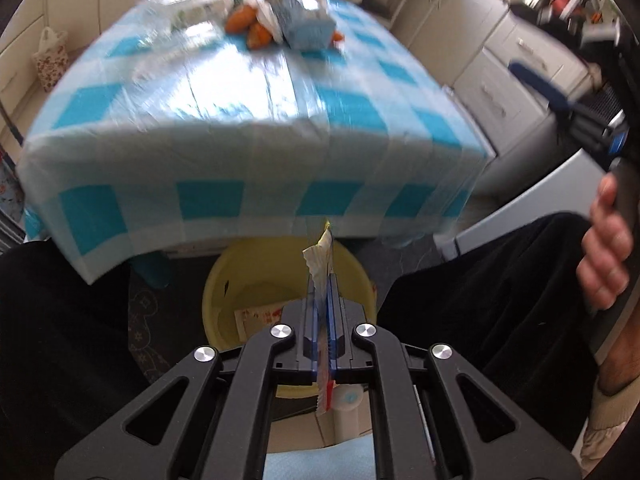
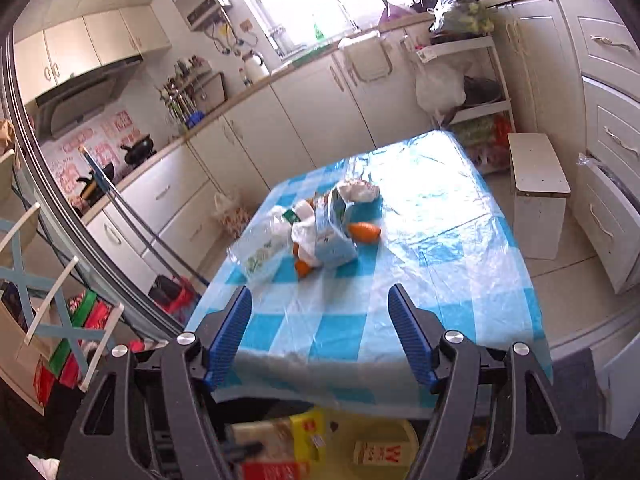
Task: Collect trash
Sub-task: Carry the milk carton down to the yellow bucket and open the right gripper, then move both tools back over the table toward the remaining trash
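Pinching a thin crumpled wrapper (image 1: 320,264) between them, the jaws of the left gripper (image 1: 321,300) are pressed together, with the wrapper's torn end sticking out past the tips and its other end trailing back toward the camera. Just beyond the tips sits the yellow bin (image 1: 224,276), on the floor under the edge of the table (image 1: 224,148), with packaging already inside. The wrapper is light and flat, so on release it may cling to a pad or flutter past the rim; letting go too high or off-centre would cause that. The overhanging cloth edge also hangs close to the bin.

The right gripper (image 2: 320,334) has its jaws standing apart with nothing between them, aimed over the table at the remaining pile: a blue carton (image 2: 334,236), clear plastic bag (image 2: 260,246) and orange pieces (image 2: 364,232). Those lie tangled, so a grab could drag several at once or knock an orange piece rolling off the slick cover.
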Action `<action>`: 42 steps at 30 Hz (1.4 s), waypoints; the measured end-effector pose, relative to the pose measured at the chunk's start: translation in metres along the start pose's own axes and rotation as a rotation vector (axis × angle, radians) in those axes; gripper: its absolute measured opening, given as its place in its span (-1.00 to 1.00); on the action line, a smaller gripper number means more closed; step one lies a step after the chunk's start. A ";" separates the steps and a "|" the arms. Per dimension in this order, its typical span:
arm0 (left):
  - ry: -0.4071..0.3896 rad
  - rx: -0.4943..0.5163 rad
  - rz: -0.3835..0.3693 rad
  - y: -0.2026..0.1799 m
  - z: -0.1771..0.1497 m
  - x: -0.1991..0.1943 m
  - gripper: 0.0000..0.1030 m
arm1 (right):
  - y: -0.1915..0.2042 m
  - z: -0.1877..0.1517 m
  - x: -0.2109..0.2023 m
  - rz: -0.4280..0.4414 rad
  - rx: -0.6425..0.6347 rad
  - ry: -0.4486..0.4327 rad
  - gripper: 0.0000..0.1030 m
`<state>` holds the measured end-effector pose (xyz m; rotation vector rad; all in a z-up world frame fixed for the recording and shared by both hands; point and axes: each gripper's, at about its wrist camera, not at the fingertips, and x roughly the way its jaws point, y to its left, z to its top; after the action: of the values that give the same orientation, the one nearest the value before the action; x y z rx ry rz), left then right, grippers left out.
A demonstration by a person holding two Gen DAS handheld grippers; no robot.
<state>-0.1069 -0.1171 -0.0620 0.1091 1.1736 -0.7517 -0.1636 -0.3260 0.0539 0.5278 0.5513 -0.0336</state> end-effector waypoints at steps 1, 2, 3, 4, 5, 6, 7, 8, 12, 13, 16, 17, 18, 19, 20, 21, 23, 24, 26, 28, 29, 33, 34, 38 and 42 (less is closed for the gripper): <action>0.016 0.008 0.016 -0.002 0.000 0.007 -0.86 | -0.002 0.001 0.001 0.007 0.013 -0.002 0.33; 0.034 0.015 0.033 -0.003 -0.001 0.013 -0.80 | -0.004 0.002 0.001 0.012 0.028 0.005 0.33; 0.046 0.018 0.042 -0.002 -0.001 0.017 -0.63 | -0.008 0.002 0.004 0.015 0.044 0.018 0.33; 0.050 0.020 0.061 -0.002 -0.001 0.018 -0.35 | -0.011 0.002 0.006 0.019 0.059 0.029 0.33; 0.040 0.023 0.085 -0.002 -0.001 0.018 -0.20 | -0.013 0.005 0.006 0.022 0.067 0.031 0.33; 0.019 0.028 0.112 -0.003 -0.001 0.016 0.02 | -0.014 0.006 0.006 0.024 0.073 0.025 0.33; 0.001 0.034 0.132 -0.004 0.001 0.012 0.11 | -0.015 0.005 0.005 0.028 0.076 0.018 0.33; -0.015 0.041 0.148 -0.004 0.002 0.009 0.14 | -0.014 0.006 0.005 0.031 0.081 0.013 0.33; -0.081 0.053 0.213 0.000 0.009 -0.005 0.32 | -0.015 0.004 0.010 0.038 0.099 0.028 0.33; -0.100 0.056 0.227 0.000 0.011 -0.008 0.35 | -0.014 0.003 0.011 0.041 0.099 0.032 0.33; -0.140 0.059 0.257 0.002 0.015 -0.020 0.41 | -0.011 0.002 0.016 0.042 0.087 0.043 0.33; -0.151 0.059 0.264 0.003 0.017 -0.024 0.42 | -0.009 0.001 0.017 0.041 0.081 0.047 0.33; -0.164 0.058 0.272 0.004 0.019 -0.027 0.44 | -0.008 0.000 0.018 0.039 0.076 0.051 0.33; -0.173 0.058 0.276 0.005 0.020 -0.031 0.45 | -0.007 0.000 0.020 0.038 0.072 0.056 0.33; -0.184 0.057 0.281 0.006 0.022 -0.034 0.46 | -0.007 -0.001 0.021 0.037 0.071 0.060 0.33; -0.195 0.056 0.286 0.007 0.023 -0.037 0.49 | -0.007 -0.001 0.022 0.036 0.070 0.063 0.33; -0.216 0.052 0.294 0.009 0.023 -0.041 0.51 | -0.007 -0.002 0.023 0.033 0.068 0.067 0.33; -0.231 0.047 0.300 0.011 0.024 -0.045 0.53 | -0.006 -0.002 0.023 0.032 0.066 0.066 0.33; -0.259 0.033 0.308 0.016 0.026 -0.052 0.55 | -0.005 -0.002 0.024 0.028 0.062 0.064 0.33; -0.295 0.008 0.317 0.022 0.029 -0.059 0.57 | -0.004 -0.001 0.024 0.025 0.054 0.061 0.33; -0.313 -0.006 0.322 0.026 0.031 -0.064 0.58 | -0.002 -0.001 0.024 0.022 0.048 0.060 0.33; -0.379 -0.061 0.349 0.043 0.038 -0.082 0.63 | 0.006 -0.002 0.028 0.012 0.008 0.062 0.33; -0.388 -0.070 0.355 0.046 0.039 -0.084 0.64 | 0.007 -0.002 0.029 0.009 -0.002 0.064 0.33; -0.406 -0.097 0.372 0.059 0.046 -0.091 0.66 | 0.014 -0.004 0.033 -0.001 -0.042 0.073 0.33; -0.414 -0.114 0.378 0.066 0.048 -0.093 0.66 | 0.017 -0.005 0.035 -0.007 -0.059 0.080 0.33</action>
<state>-0.0468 -0.0443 0.0179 0.0728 0.7668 -0.3485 -0.1332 -0.3051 0.0401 0.4710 0.6300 -0.0029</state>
